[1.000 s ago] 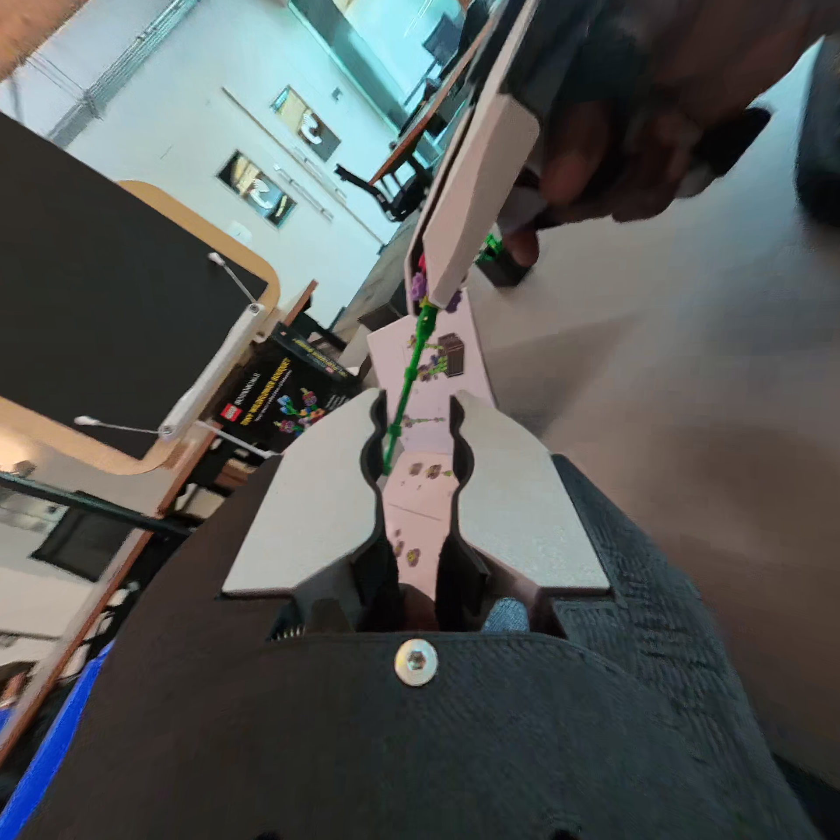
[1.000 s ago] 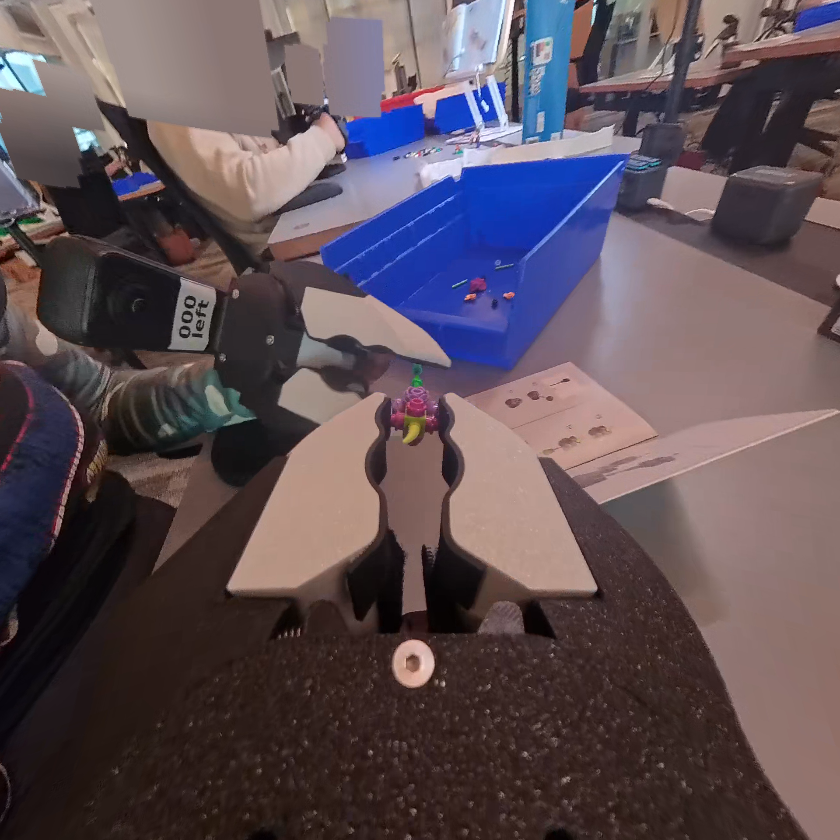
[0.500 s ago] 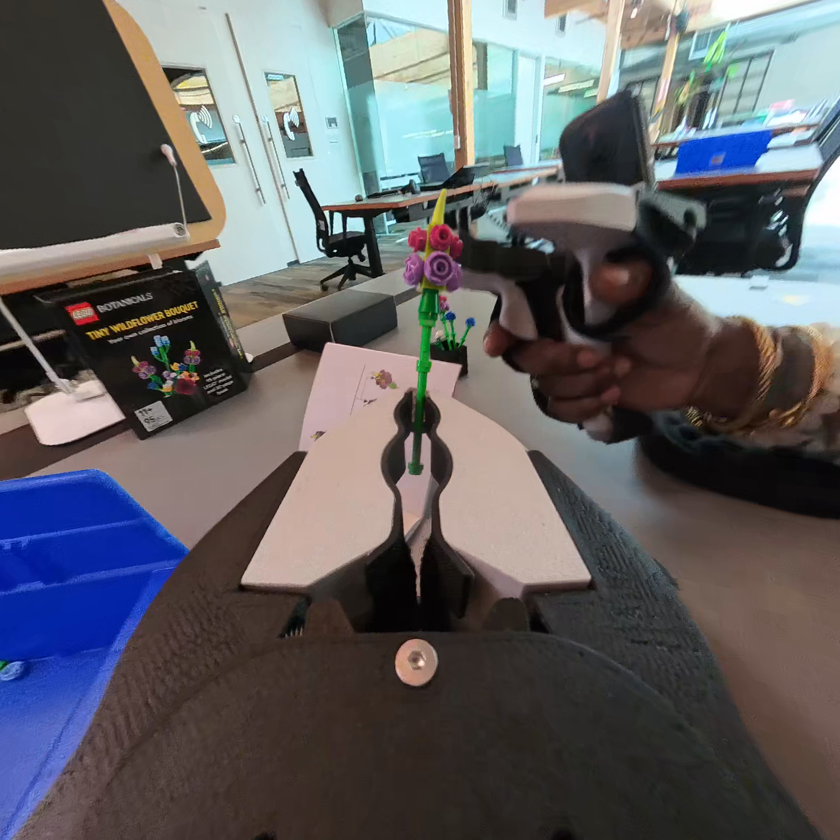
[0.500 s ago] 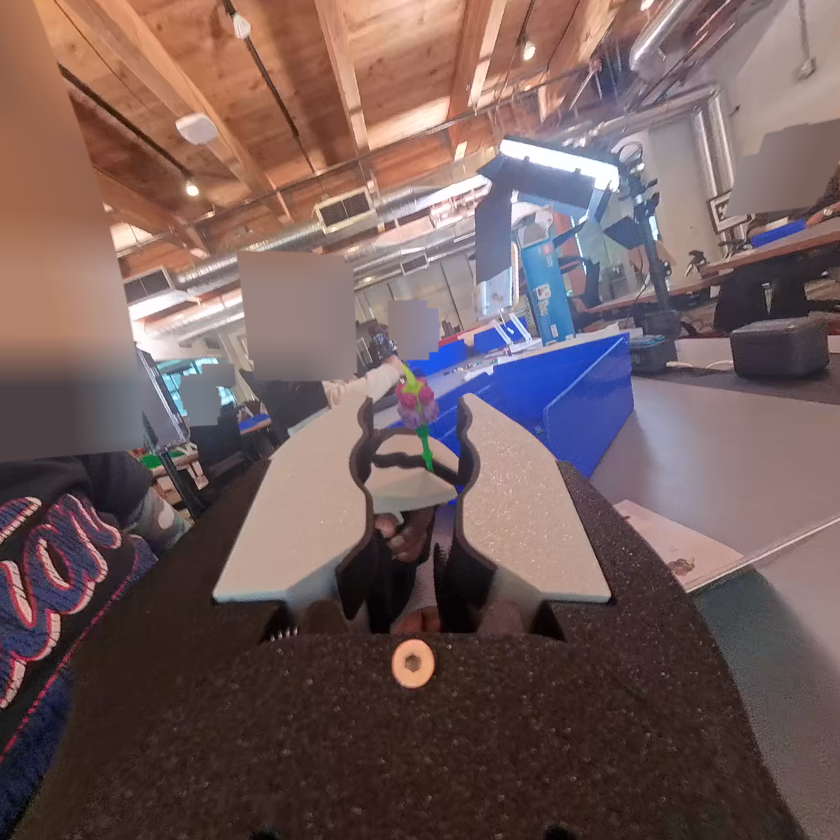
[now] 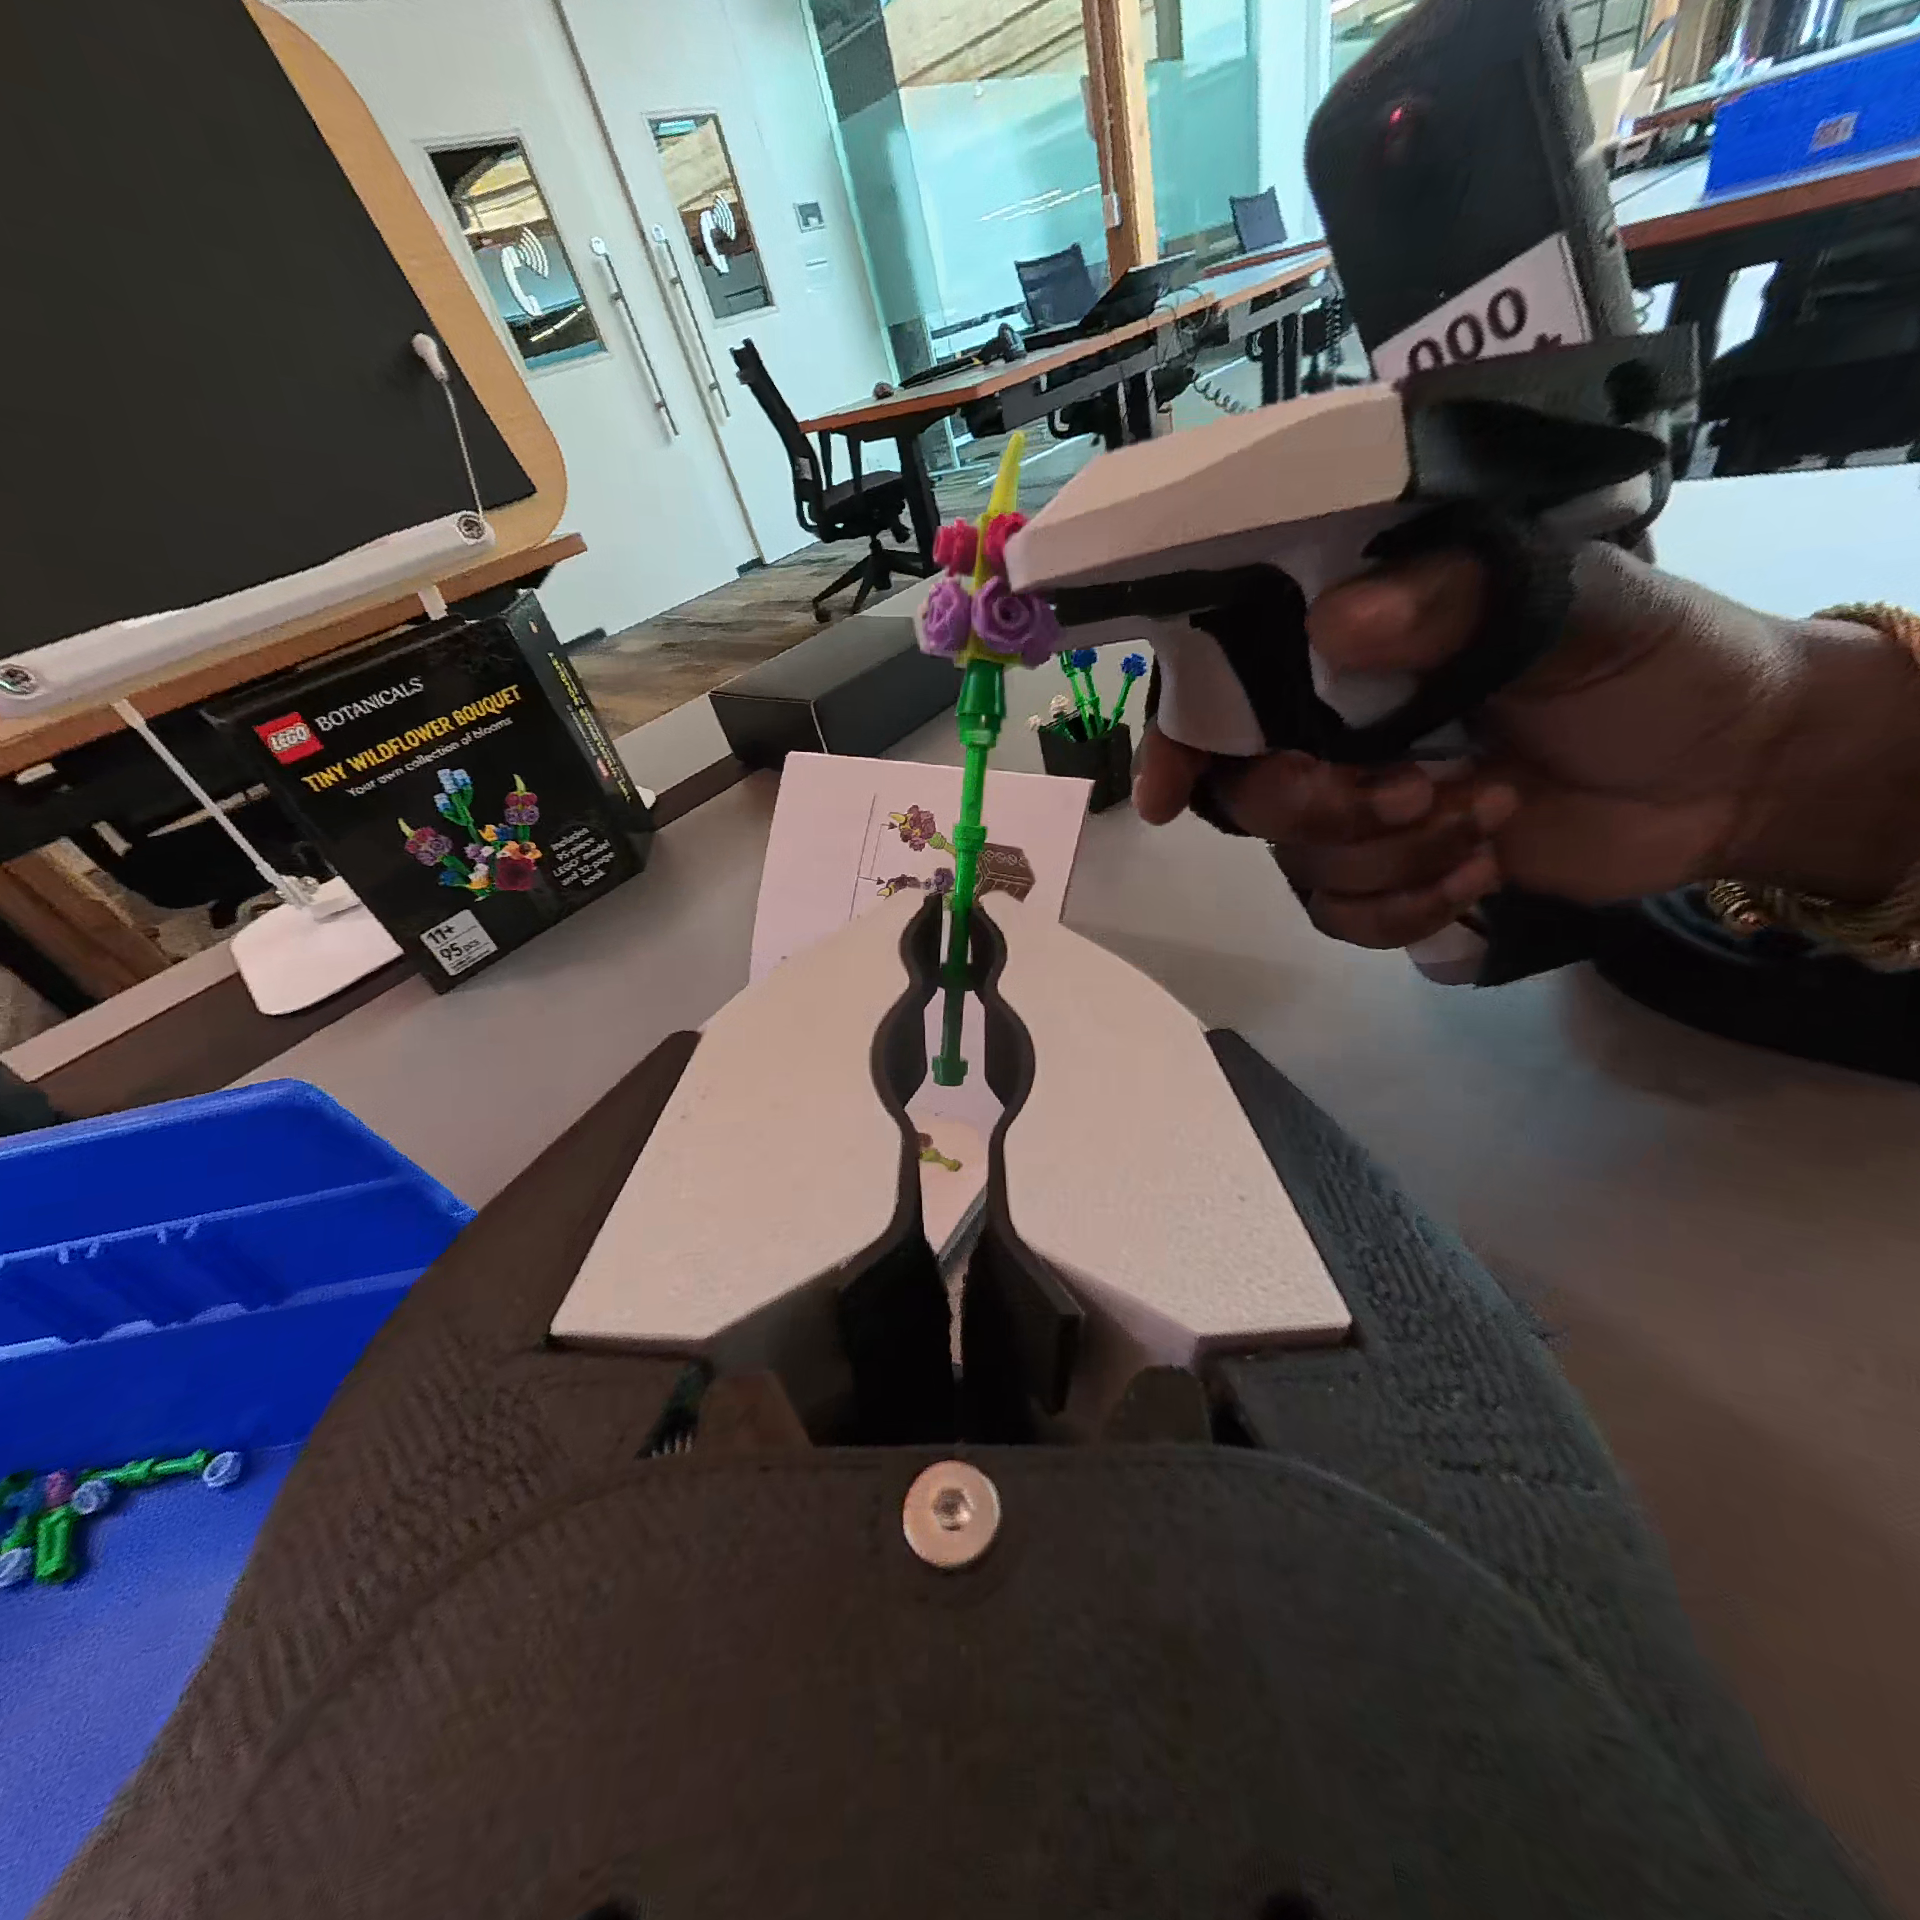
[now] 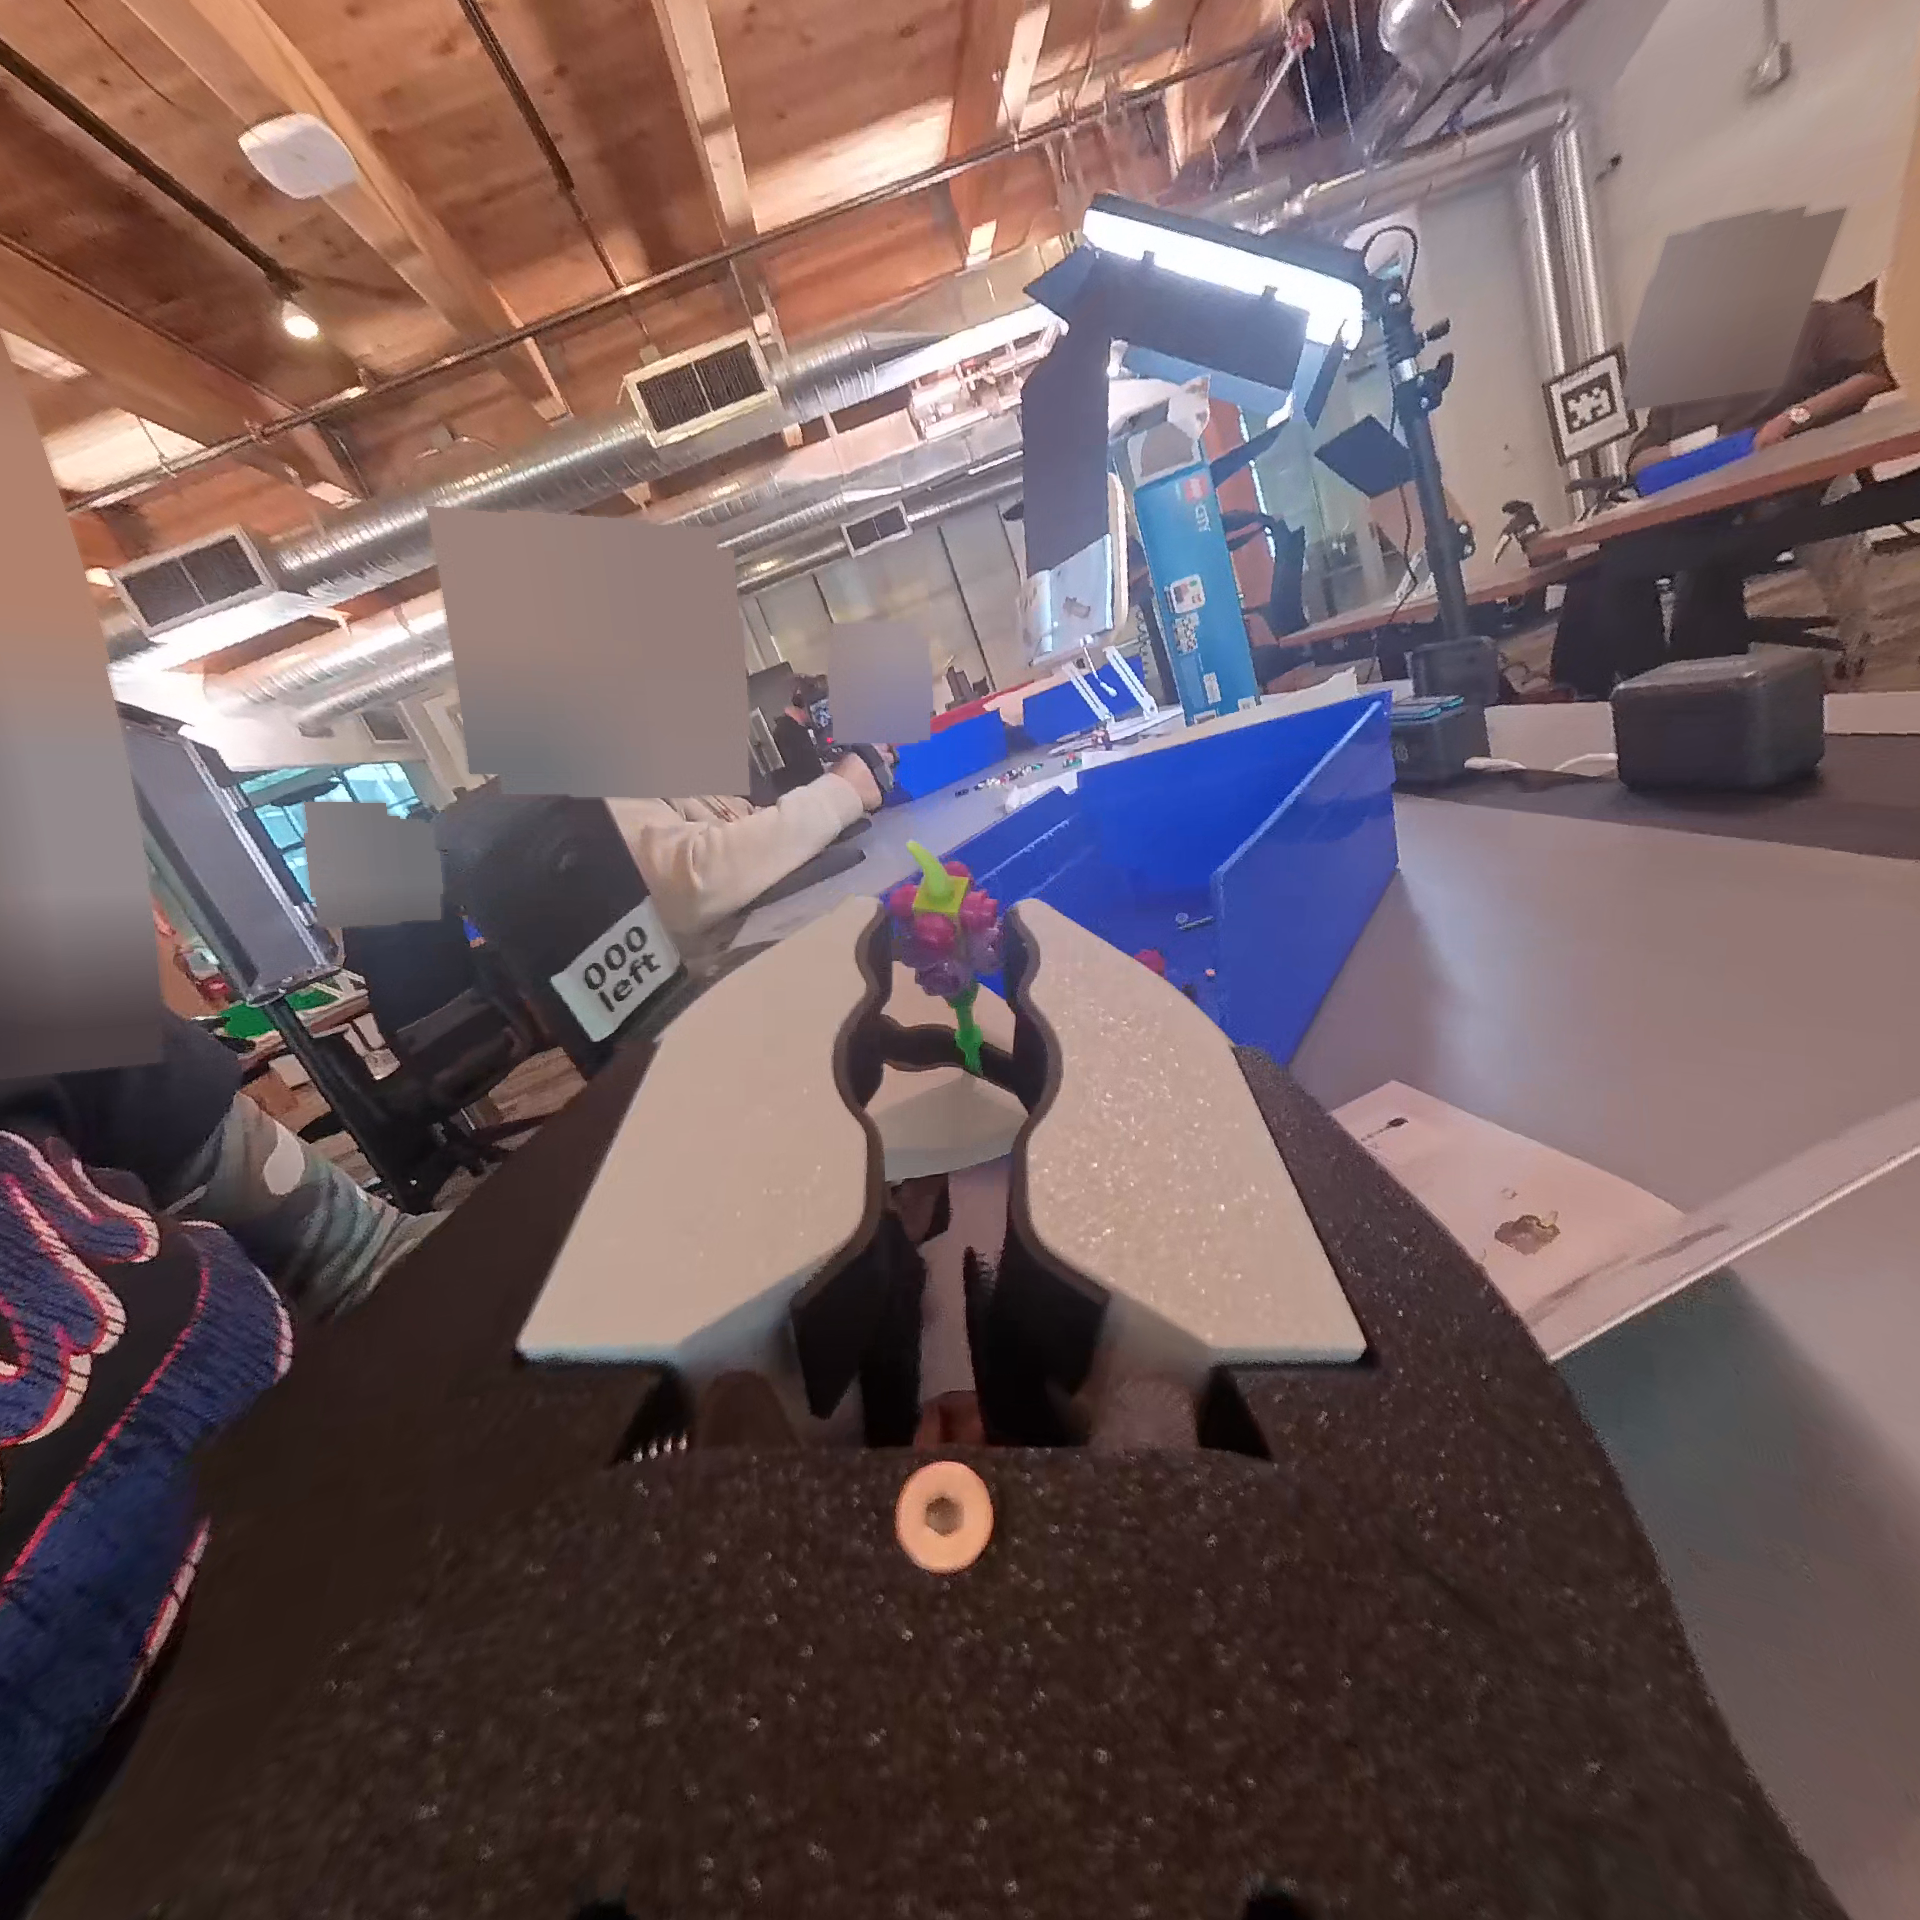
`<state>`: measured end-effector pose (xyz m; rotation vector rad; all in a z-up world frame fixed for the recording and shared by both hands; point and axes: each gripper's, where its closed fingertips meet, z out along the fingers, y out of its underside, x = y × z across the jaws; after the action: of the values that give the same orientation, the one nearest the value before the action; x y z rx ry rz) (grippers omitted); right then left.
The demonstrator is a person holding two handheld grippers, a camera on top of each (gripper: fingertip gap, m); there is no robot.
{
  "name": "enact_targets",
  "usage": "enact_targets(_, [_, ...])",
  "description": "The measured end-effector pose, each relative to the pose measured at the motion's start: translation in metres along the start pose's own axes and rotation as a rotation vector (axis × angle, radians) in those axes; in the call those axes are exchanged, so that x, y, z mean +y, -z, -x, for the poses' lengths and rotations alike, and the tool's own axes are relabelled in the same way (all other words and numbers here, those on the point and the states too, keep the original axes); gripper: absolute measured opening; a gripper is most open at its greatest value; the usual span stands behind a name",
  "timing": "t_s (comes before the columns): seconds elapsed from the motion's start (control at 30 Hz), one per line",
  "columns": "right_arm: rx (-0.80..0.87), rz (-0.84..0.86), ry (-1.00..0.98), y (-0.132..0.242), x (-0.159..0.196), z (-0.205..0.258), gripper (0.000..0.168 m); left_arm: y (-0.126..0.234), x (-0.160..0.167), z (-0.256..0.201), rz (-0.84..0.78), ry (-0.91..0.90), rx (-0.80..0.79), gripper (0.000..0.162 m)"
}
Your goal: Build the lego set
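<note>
A lego flower has a green stem [image 5: 971, 821] and a head of purple and magenta roses with a yellow-green spike [image 5: 982, 603]. My left gripper [image 5: 958, 930] is shut on the lower stem and holds the flower upright above the grey table. My right gripper [image 6: 943, 920] is closed around the flower head [image 6: 940, 935]. It comes in from the right in the left wrist view [image 5: 1029, 566], held by a hand. The left gripper's finger [image 6: 935, 1107] shows just below the flower in the right wrist view.
An open instruction booklet [image 5: 831, 831] lies on the table [image 5: 1455, 1143] behind the flower. A small black pot with blue flowers [image 5: 1086, 727] and the black lego box [image 5: 447, 790] stand farther back. A blue bin [image 5: 187, 1247] at the left holds loose stems [image 5: 62, 1507]. People sit at other tables. There is about 5 cm between the tips of the two grippers.
My left gripper has swung from a tilted pose to upright, still holding the stem. My right gripper let go of the flower head, opened wide, then came back and closed around it.
</note>
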<state>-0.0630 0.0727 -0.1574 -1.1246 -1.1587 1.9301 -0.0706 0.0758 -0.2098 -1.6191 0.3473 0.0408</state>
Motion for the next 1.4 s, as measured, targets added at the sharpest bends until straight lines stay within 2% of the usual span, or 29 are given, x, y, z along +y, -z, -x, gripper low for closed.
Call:
enact_targets(0.1, [0.012, 0.017, 0.029, 0.001, 0.001, 0.000, 0.020, -0.001, 0.001, -0.003, 0.007, -0.035, 0.005, 0.006])
enact_targets(0.27, [0.088, -0.012, 0.066, 0.019, -0.019, -0.010, 0.019, -0.003, -0.001, -0.008, -0.021, -0.006, 0.049, 0.060])
enact_targets(0.33, [0.191, -0.056, 0.119, 0.040, -0.041, -0.023, 0.019, -0.003, -0.004, -0.004, -0.044, 0.038, 0.046, 0.075])
enact_targets(0.4, [0.345, -0.095, 0.200, 0.069, -0.067, -0.042, 0.019, -0.002, -0.007, 0.001, -0.072, 0.082, 0.036, 0.082])
enact_targets(0.47, [0.525, -0.070, 0.307, 0.100, -0.087, -0.062, 0.019, -0.001, -0.008, 0.004, -0.086, 0.115, 0.032, 0.083])
enact_targets(0.53, [0.677, 0.031, 0.423, 0.124, -0.094, -0.081, 0.019, 0.000, -0.009, 0.005, -0.093, 0.121, 0.033, 0.082])
enact_targets(0.6, [0.736, 0.140, 0.485, 0.134, -0.089, -0.097, 0.019, -0.001, -0.009, 0.003, -0.091, 0.105, 0.032, 0.082])
enact_targets(0.7, [0.755, 0.259, 0.529, 0.136, -0.073, -0.117, 0.019, -0.003, -0.007, -0.002, -0.073, 0.074, 0.050, 0.081])
enact_targets(0.93, [0.770, 0.359, 0.542, 0.137, -0.050, -0.144, 0.019, -0.003, -0.006, 0.001, -0.071, 0.078, 0.040, 0.079])
enact_targets(1.4, [0.770, 0.502, 0.589, 0.138, -0.018, -0.158, 0.019, -0.002, -0.006, 0.001, -0.059, 0.057, 0.031, 0.075])
